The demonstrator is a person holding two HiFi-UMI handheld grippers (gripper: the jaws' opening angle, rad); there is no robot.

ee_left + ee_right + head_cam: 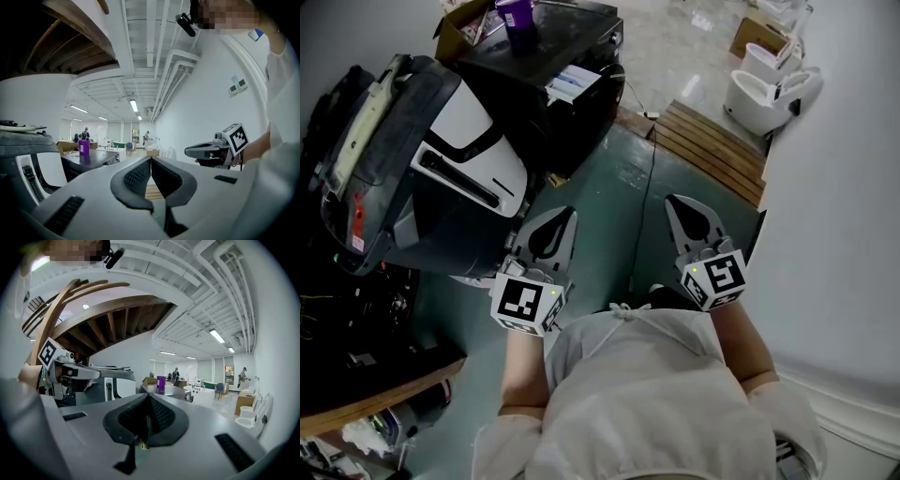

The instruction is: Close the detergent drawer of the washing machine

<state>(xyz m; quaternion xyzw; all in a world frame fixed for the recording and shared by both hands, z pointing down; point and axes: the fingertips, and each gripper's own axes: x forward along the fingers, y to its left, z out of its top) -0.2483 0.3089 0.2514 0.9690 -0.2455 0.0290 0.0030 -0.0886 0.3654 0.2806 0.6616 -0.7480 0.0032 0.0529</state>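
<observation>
The washing machine [403,169] is dark grey and stands at the left of the head view. Its white front panel [473,155] carries a long dark handle slot [459,180]; I cannot tell whether the drawer is pushed in. My left gripper [561,217] hangs shut just right of the machine, not touching it. My right gripper [674,202] is also shut, further right over the green floor. In the left gripper view the jaws [151,159] meet with nothing between them, as they do in the right gripper view [149,397].
A black cabinet [572,56] behind the machine holds a purple cup [517,17] and a cardboard box [457,26]. A wooden slatted platform [712,141] and white toilets [764,89] lie ahead on the right. A cable [653,159] crosses the floor, and a white wall [834,234] runs along the right.
</observation>
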